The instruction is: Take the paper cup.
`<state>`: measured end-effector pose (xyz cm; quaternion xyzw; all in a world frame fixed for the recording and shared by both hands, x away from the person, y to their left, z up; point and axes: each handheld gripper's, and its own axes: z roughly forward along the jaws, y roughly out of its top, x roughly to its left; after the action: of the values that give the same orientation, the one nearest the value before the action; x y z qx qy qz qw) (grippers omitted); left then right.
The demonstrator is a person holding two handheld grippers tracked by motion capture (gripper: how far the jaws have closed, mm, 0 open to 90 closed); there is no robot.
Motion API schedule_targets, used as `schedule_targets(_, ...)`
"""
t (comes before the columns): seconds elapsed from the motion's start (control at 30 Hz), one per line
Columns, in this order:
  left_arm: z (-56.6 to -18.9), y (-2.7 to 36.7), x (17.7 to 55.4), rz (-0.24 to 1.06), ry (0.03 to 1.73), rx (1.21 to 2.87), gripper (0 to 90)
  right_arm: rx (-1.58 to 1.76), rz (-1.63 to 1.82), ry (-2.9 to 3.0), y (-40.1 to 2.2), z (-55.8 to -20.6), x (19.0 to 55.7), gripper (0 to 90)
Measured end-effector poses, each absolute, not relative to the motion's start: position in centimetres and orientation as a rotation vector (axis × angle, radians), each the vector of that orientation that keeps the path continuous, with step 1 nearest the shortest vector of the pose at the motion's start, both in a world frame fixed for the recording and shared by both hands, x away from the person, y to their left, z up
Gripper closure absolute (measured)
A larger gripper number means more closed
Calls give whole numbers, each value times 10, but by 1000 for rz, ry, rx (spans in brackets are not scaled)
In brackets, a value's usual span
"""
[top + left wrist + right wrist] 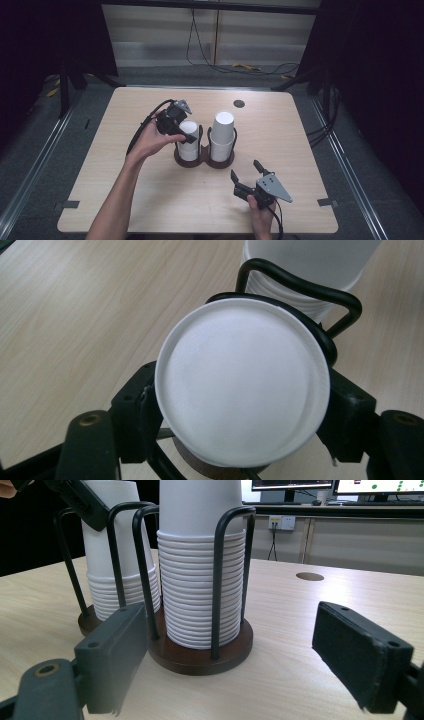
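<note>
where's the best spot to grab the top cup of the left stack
Grip the top cup by its sidewall just under the upturned base, coming from above. The cups sit nested upside down inside the wire holder, so only the top part is free. The left hand-held gripper already straddles it.

Worktop: pale wood-grain laminate, smooth, matt. Cup stacks on holder: white paper, matt, ribbed rims. Top cup: flat paper bottom, faintly textured. Holder: dark brown wooden base, slight sheen; glossy black metal wire loops. Claw pads near holder: matt black rubbery plastic.
</note>
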<state>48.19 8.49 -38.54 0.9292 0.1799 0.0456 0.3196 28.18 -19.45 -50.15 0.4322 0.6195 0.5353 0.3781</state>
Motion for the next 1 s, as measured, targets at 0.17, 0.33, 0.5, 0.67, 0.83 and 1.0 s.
schedule_targets(0.17,-383,84,483,105,489,2442,304,1106,1368,1585,-194,-501,282,145)
schedule_targets(0.33,-379,85,482,93,510,2425,317,1107,1365,1588,-195,-501,282,145)
schedule_targets(0.5,-378,85,481,91,504,2423,322,1105,1363,1587,-195,-501,282,145)
schedule_targets(0.67,-376,87,481,88,498,2421,327,1102,1369,1589,-195,-501,283,145)
schedule_targets(0.83,-374,89,482,92,493,2416,334,1104,1367,1589,-195,-501,282,145)
schedule_targets(1.0,-371,91,481,90,495,2402,338,1107,1367,1585,-195,-501,282,145)
